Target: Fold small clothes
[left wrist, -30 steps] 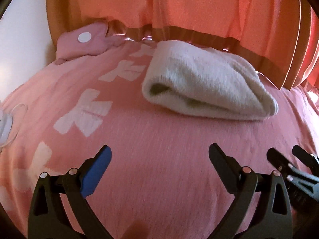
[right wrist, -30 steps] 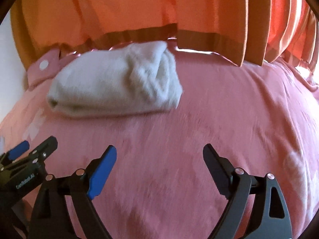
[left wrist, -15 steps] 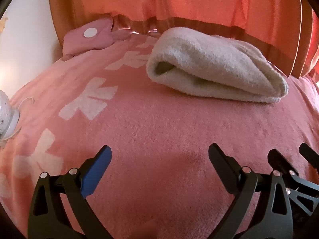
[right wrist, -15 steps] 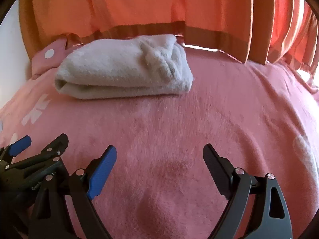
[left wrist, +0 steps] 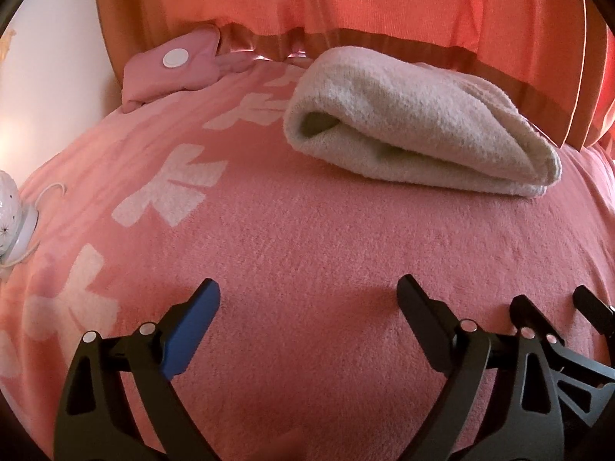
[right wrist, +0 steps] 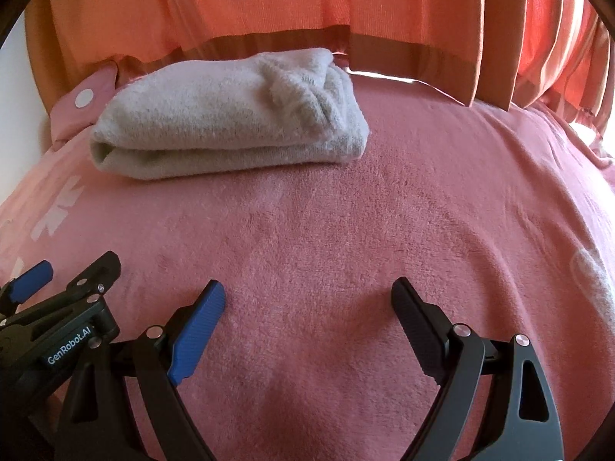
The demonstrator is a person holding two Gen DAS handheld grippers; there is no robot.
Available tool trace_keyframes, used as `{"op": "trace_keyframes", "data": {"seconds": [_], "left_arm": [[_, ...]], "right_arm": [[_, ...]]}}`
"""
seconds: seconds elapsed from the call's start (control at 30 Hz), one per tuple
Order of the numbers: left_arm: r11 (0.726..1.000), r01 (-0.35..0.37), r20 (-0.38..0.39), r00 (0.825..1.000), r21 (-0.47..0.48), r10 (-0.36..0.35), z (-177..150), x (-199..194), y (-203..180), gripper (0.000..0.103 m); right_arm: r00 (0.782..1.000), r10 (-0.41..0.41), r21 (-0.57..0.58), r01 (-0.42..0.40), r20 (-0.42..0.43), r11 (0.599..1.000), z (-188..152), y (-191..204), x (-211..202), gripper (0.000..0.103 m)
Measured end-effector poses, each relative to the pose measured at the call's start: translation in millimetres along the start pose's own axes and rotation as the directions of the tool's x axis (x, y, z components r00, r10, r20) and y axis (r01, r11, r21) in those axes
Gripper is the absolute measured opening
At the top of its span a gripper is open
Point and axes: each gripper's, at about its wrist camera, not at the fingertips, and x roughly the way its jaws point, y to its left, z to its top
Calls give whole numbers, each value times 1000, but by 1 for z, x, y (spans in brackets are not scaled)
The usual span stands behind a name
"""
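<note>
A white fluffy garment (left wrist: 419, 123) lies folded into a thick bundle on the pink blanket (left wrist: 307, 238), far from both grippers; it also shows in the right wrist view (right wrist: 230, 123). My left gripper (left wrist: 307, 296) is open and empty, low over the blanket, well short of the bundle. My right gripper (right wrist: 307, 296) is open and empty beside it. The right gripper shows at the lower right of the left wrist view (left wrist: 557, 307). The left gripper shows at the lower left of the right wrist view (right wrist: 65, 272).
Orange curtains (right wrist: 307, 7) hang just behind the bundle. A pink pillow with a white dot (left wrist: 173, 65) lies at the back left. A small white lamp with a cord (left wrist: 11, 223) sits at the blanket's left edge. White cross patterns mark the blanket's left side.
Both grippers have drawn back and dropped lower towards the blanket. The folded bundle has stayed where it was. Both stay open.
</note>
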Motion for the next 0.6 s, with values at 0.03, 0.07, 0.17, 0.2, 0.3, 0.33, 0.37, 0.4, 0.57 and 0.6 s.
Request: {"op": "trace_keyframes", "data": {"seconds": [0.03, 0.07, 0.17, 0.2, 0.3, 0.33, 0.37, 0.4, 0.57, 0.6], "left_arm": [[1000, -2, -1, 1000, 0, 2, 0, 0, 0, 91], [1000, -3, 0, 1000, 1, 3, 0, 0, 0, 91], [1000, -6, 3, 1000, 5, 6, 0, 0, -1, 90], [1000, -6, 2, 1000, 6, 6, 0, 0, -1, 90], [1000, -5, 0, 1000, 7, 5, -1, 0, -2, 89], [1000, -4, -1, 1000, 7, 4, 0, 0, -1, 89], [1000, -5, 0, 1000, 8, 5, 0, 0, -1, 89], [1000, -4, 0, 1000, 9, 4, 0, 0, -1, 88], [1000, -2, 0, 1000, 12, 2, 0, 0, -1, 87], [1000, -2, 1, 1000, 13, 2, 0, 0, -1, 87]], "right_arm": [[1000, -1, 0, 1, 0, 1000, 0, 0, 0, 86], [1000, -1, -1, 1, 0, 1000, 0, 0, 0, 86], [1000, 0, -3, 0, 0, 1000, 0, 0, 0, 86], [1000, -3, -1, 3, 2, 1000, 0, 0, 0, 86], [1000, -3, -2, 3, 2, 1000, -1, 0, 0, 86], [1000, -3, -3, 3, 2, 1000, -1, 0, 0, 86], [1000, -4, -3, 4, 2, 1000, -1, 0, 1, 86], [1000, -5, -4, 5, 1, 1000, -1, 0, 1, 86], [1000, -4, -7, 4, 1, 1000, -1, -1, 1, 86], [1000, -4, -7, 4, 1, 1000, -1, -1, 1, 86]]}}
